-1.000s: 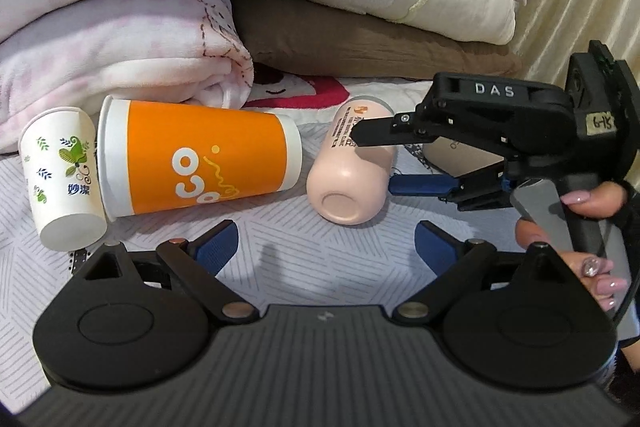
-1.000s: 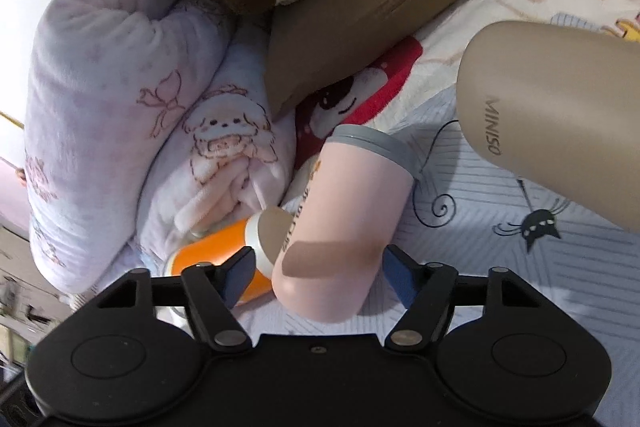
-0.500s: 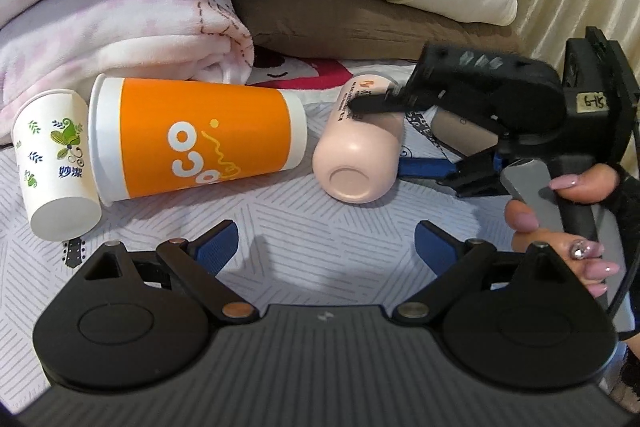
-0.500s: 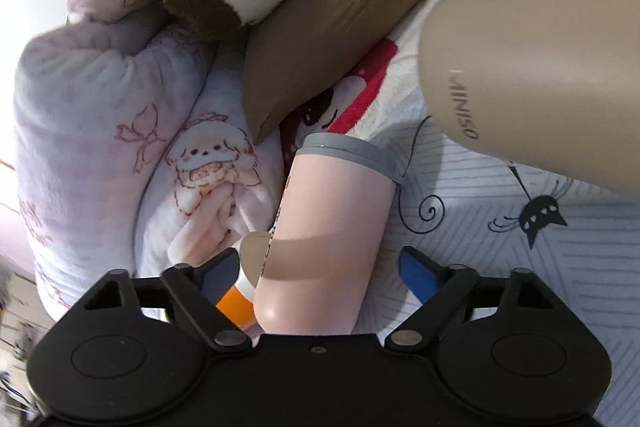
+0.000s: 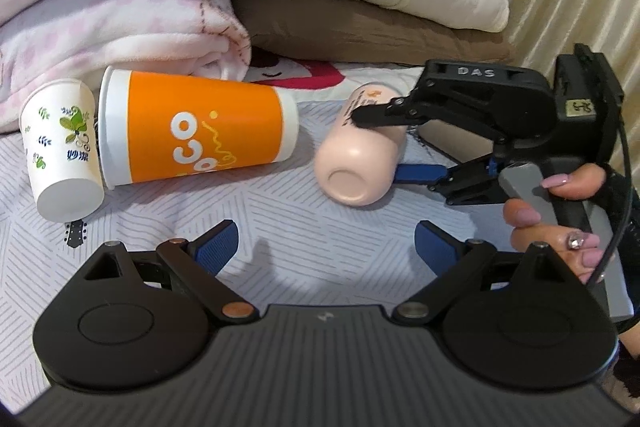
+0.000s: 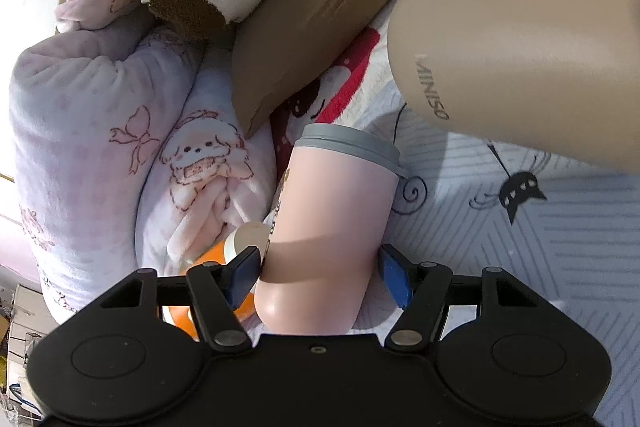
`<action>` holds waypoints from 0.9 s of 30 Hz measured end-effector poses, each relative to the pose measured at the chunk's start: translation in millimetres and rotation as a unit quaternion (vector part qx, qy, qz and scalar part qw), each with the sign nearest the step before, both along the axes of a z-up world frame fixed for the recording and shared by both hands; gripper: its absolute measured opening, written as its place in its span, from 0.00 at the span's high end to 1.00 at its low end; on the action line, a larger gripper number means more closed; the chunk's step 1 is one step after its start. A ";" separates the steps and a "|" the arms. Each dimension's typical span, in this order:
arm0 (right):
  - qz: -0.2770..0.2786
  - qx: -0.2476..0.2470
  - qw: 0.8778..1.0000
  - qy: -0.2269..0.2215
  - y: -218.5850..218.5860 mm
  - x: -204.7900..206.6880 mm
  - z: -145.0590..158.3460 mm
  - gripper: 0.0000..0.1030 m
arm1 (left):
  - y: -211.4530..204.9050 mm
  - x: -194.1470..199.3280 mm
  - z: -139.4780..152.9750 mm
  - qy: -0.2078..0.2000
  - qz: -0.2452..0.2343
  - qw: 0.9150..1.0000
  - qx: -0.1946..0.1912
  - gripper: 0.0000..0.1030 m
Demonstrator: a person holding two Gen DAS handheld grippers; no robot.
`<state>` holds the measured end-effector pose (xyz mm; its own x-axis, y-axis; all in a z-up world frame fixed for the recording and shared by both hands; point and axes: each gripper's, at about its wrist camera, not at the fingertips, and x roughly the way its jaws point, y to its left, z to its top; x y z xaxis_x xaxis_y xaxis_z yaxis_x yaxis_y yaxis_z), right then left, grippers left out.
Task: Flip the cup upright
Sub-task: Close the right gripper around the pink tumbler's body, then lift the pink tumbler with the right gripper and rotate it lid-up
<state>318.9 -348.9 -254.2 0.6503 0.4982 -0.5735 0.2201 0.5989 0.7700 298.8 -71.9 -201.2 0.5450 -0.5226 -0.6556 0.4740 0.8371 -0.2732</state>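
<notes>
A pink cup with a grey lid (image 5: 362, 163) lies on its side on the patterned sheet, base toward the left wrist camera. It also shows in the right wrist view (image 6: 332, 227). My right gripper (image 6: 318, 277) has closed around its body near the base, both blue pads touching its sides. In the left wrist view the right gripper (image 5: 380, 147) reaches in from the right, one finger over and one under the cup. My left gripper (image 5: 326, 247) is open and empty, low in front of the cup.
A large orange paper cup (image 5: 196, 131) and a small white leaf-print cup (image 5: 60, 155) lie on their sides at the left. A tan MINISO bottle (image 6: 520, 55) lies to the right. Folded blankets (image 5: 120, 27) and a brown pillow (image 5: 360, 23) stand behind.
My right gripper has moved forward around the pink cup and its jaws have closed onto the cup's sides. The left gripper has stayed open and shifted only slightly.
</notes>
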 end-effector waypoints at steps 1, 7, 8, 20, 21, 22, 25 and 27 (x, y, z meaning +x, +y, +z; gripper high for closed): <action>0.002 -0.001 1.000 0.003 0.8 -0.6 0.8 0.32 | -0.8 -2.6 2.1 -0.005 -0.003 1.000 0.002 0.07; 0.028 -0.027 0.999 0.005 6.4 -11.5 7.8 0.32 | 5.3 -14.5 16.3 -0.011 -0.001 1.000 -0.011 0.07; 0.032 -0.026 0.999 0.006 5.7 -15.2 7.7 0.32 | 7.6 -17.1 17.9 -0.008 0.003 1.000 -0.014 0.07; 0.079 -0.044 0.995 0.046 5.3 -59.9 18.8 0.32 | 20.1 -58.6 29.1 0.024 0.007 0.999 -0.024 0.07; 0.082 -0.048 0.994 0.048 6.7 -63.7 19.8 0.32 | 20.3 -62.4 30.9 0.025 0.008 0.999 -0.028 0.07; 0.084 -0.046 0.994 0.050 7.6 -67.8 20.3 0.32 | 20.0 -65.5 32.3 0.026 0.006 0.999 -0.031 0.07; 0.085 -0.029 0.994 0.058 7.9 -82.6 18.6 0.32 | 15.9 -77.3 38.4 0.022 -0.003 0.999 -0.035 0.07; 0.088 -0.018 0.994 0.066 10.2 -92.7 17.6 0.32 | 12.6 -86.5 41.7 0.027 -0.019 0.998 -0.048 0.07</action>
